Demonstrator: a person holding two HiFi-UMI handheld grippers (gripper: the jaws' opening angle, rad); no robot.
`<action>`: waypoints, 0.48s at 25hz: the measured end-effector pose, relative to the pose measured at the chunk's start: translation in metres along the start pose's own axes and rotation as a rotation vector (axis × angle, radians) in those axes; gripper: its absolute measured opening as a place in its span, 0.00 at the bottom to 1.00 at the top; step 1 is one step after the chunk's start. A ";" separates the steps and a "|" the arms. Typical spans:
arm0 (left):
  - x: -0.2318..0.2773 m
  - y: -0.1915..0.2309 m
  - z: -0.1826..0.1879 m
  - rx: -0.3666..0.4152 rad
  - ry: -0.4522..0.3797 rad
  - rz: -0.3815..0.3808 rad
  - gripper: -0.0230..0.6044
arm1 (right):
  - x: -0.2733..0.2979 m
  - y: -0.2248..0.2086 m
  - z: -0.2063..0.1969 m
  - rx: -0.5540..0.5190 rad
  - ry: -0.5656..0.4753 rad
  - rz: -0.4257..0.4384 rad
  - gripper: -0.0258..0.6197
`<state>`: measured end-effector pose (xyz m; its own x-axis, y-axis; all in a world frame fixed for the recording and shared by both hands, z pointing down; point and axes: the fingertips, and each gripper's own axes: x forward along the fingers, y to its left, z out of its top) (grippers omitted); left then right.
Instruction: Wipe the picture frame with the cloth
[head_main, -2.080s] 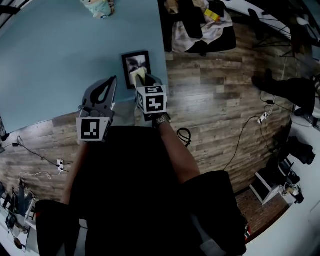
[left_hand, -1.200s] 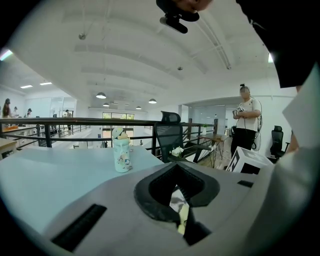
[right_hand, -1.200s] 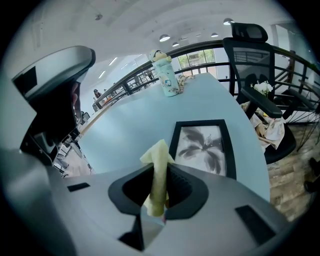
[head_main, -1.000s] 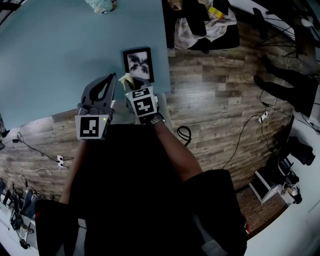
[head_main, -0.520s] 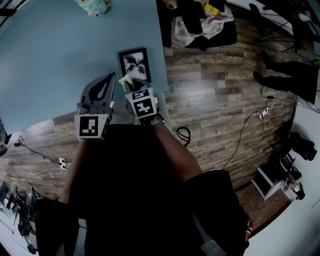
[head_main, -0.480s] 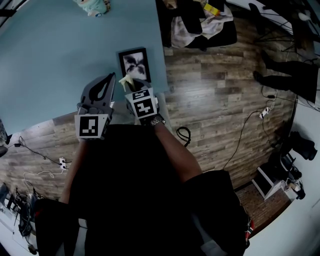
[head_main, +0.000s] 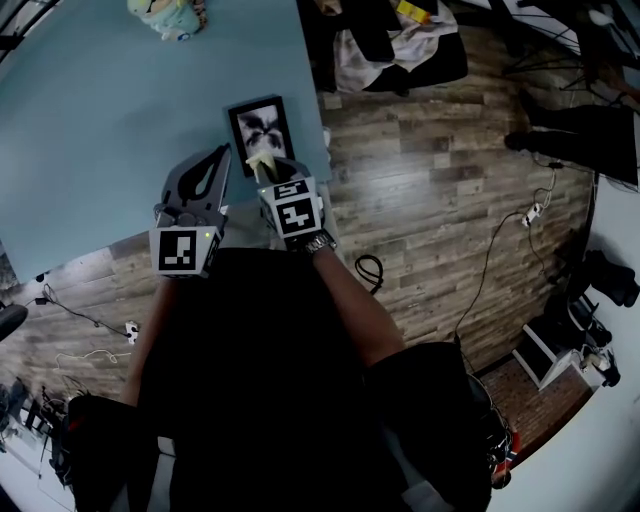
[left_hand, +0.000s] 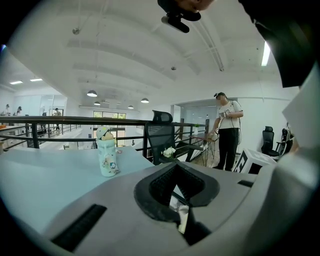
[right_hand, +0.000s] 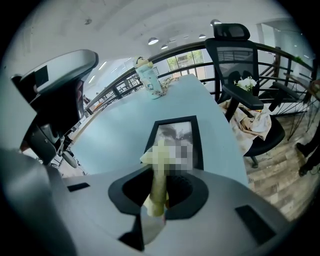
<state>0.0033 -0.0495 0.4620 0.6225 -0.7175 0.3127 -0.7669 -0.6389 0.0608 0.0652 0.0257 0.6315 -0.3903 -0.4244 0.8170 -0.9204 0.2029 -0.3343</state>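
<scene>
Pinching cloth (head_main: 260, 160) tight in right gripper (head_main: 268, 170), leaving a tuft past the tips so fabric, not jaw, meets frame (head_main: 256, 125). Hovering over near edge of frame, lying flat by table (head_main: 100, 130) corner; contact unclear. Holding left gripper (head_main: 215, 157) closed, empty, alongside, clear of wipe path
</scene>
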 end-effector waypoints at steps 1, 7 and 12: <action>0.001 -0.001 -0.001 0.009 -0.002 -0.008 0.03 | -0.001 -0.004 -0.001 0.002 -0.005 -0.008 0.13; 0.007 -0.010 0.004 0.022 -0.008 -0.032 0.03 | -0.014 -0.017 -0.002 0.044 -0.013 -0.035 0.13; 0.009 -0.017 0.005 0.027 -0.005 -0.042 0.03 | -0.023 -0.028 -0.004 0.060 -0.023 -0.061 0.13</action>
<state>0.0228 -0.0469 0.4588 0.6552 -0.6911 0.3051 -0.7354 -0.6759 0.0483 0.0996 0.0332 0.6242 -0.3334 -0.4543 0.8261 -0.9419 0.1228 -0.3126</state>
